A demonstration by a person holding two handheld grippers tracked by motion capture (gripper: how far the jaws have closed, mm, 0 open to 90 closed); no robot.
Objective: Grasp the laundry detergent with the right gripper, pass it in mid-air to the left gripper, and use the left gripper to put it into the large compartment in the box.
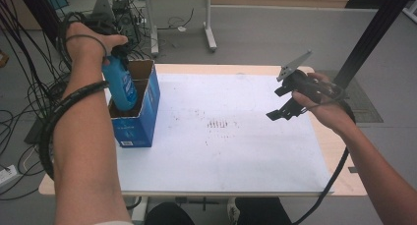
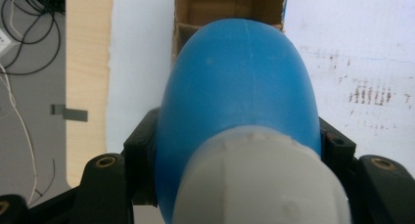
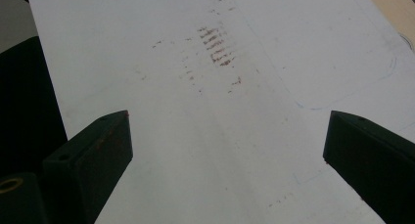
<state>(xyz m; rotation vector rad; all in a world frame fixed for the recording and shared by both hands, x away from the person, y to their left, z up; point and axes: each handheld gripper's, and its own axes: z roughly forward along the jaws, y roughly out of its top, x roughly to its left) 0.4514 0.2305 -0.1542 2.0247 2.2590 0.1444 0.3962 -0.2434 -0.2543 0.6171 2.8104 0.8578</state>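
Soft, even daylight, no hard shadows. The bottle (image 2: 235,111) close to the lens is blurred. Dark corner at 9 o'clock in the right gripper view.

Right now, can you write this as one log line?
left gripper: shut on bottle | bottle: partly inside box | right gripper: open, nothing held, above table

The bottle (image 1: 120,85) stands in the box (image 1: 140,122) at the table's (image 1: 246,166) left edge.

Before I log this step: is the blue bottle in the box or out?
Partly in. The blue bottle hangs cap-up in the left gripper, its base below the rim of the open cardboard box.
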